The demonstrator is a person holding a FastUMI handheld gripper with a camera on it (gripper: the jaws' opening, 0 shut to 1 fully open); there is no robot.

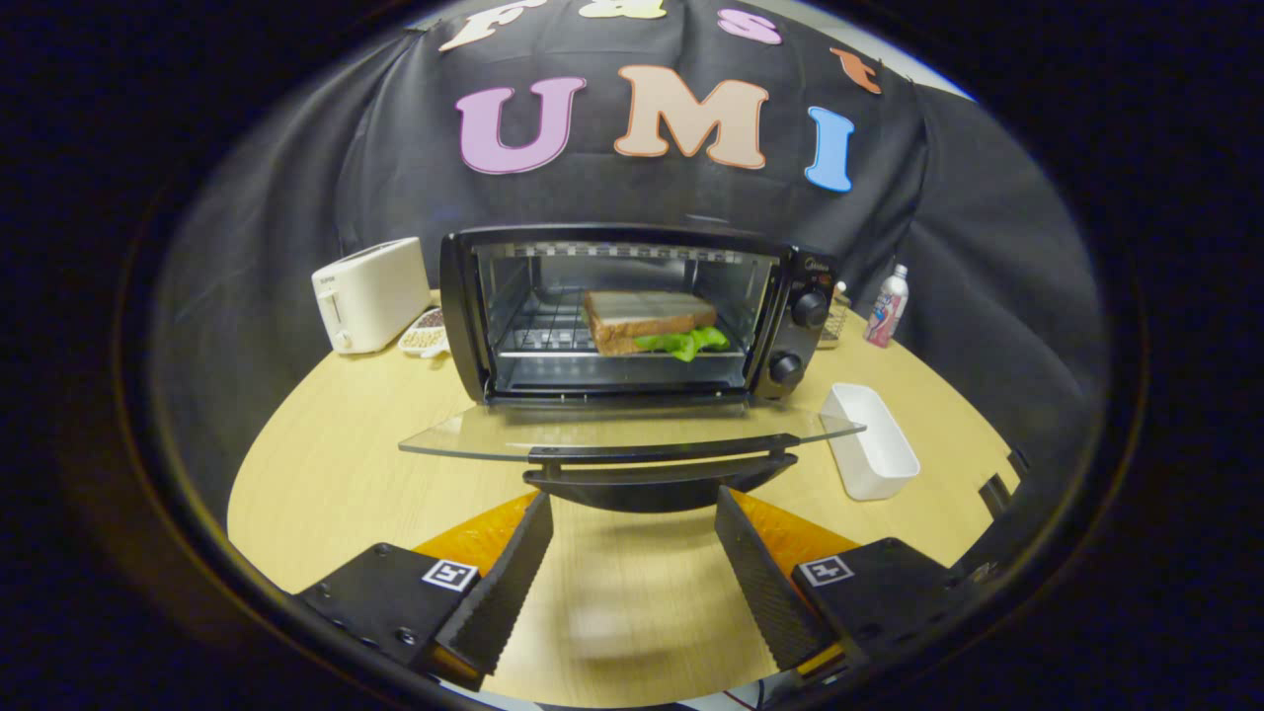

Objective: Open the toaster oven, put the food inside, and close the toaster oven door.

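Two parted fingers (513, 583), one sandwich (647, 321)

The gripper (632, 523) sits low and level, its 2 fingers (504, 583) spread wide apart, angled slightly outward at the tips, with nothing held between them.

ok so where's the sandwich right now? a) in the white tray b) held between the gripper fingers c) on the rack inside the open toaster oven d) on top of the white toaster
c: the sandwich lies on the rack inside the toaster oven, whose glass door hangs open just ahead of the open, empty gripper.
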